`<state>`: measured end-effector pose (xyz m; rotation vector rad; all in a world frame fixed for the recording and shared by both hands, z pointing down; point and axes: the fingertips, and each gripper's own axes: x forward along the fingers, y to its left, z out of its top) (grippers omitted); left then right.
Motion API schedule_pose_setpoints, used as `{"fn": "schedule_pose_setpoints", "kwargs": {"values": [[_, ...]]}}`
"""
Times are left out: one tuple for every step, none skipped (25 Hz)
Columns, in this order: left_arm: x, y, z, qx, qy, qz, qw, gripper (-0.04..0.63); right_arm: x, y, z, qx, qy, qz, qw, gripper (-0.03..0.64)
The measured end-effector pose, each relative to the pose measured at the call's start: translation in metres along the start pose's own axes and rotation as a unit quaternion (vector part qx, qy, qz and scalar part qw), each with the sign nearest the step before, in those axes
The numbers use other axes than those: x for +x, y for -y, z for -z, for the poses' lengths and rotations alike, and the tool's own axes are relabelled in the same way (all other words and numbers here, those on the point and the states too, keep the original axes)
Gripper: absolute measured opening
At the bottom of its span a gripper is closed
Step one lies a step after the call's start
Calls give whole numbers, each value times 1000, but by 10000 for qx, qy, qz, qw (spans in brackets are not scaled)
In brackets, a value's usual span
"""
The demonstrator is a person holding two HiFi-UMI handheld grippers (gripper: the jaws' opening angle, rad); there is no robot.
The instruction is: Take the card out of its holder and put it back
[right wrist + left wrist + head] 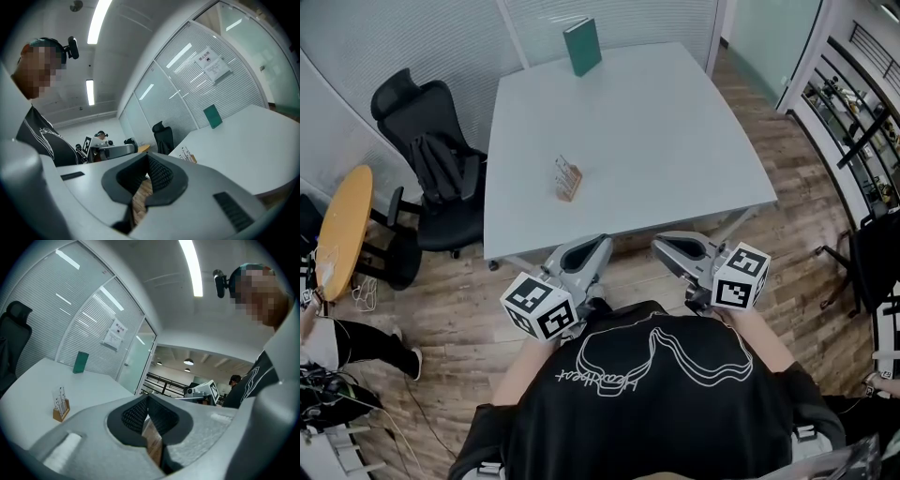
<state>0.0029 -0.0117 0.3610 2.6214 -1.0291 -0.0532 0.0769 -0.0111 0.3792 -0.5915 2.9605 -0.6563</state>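
Note:
A small wooden card holder [567, 180] with clear cards standing in it sits on the white table [656, 141], left of the table's middle. It also shows small in the left gripper view, where the holder [60, 405] is at the left, and in the right gripper view, where the holder [189, 155] is just beyond the jaws. My left gripper [596, 247] and right gripper [667, 247] hover side by side before the table's near edge, well short of the holder. Both are shut, pads together, with nothing between them.
A green book-like block [582, 46] stands at the table's far edge. A black office chair [431, 159] is at the table's left, with a round wooden side table [342, 230] beyond it. Another person [337, 342] is at the lower left, on the wood floor.

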Motion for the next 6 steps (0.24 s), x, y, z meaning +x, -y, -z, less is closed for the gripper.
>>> {"fn": "schedule_pose_setpoints", "kwargs": {"values": [[0,1,0,0,7,1,10000,14,-1,0,0,-6,-3,7,10000,9],[0,2,1,1,10,1,10000,14,-2,0,0,-15,-5,11,10000,8],[0,3,1,0,10,1,10000,14,-3,-1,1,-23,-4,15,10000,9],[0,4,2,-3,9,0,10000,14,-4,-1,1,-30,-2,20,10000,9],[-1,5,3,-6,9,-2,10000,14,-5,-2,1,-35,1,26,10000,9],[-1,6,3,-8,10,-4,10000,14,-6,-2,1,-40,5,32,10000,9]]}}
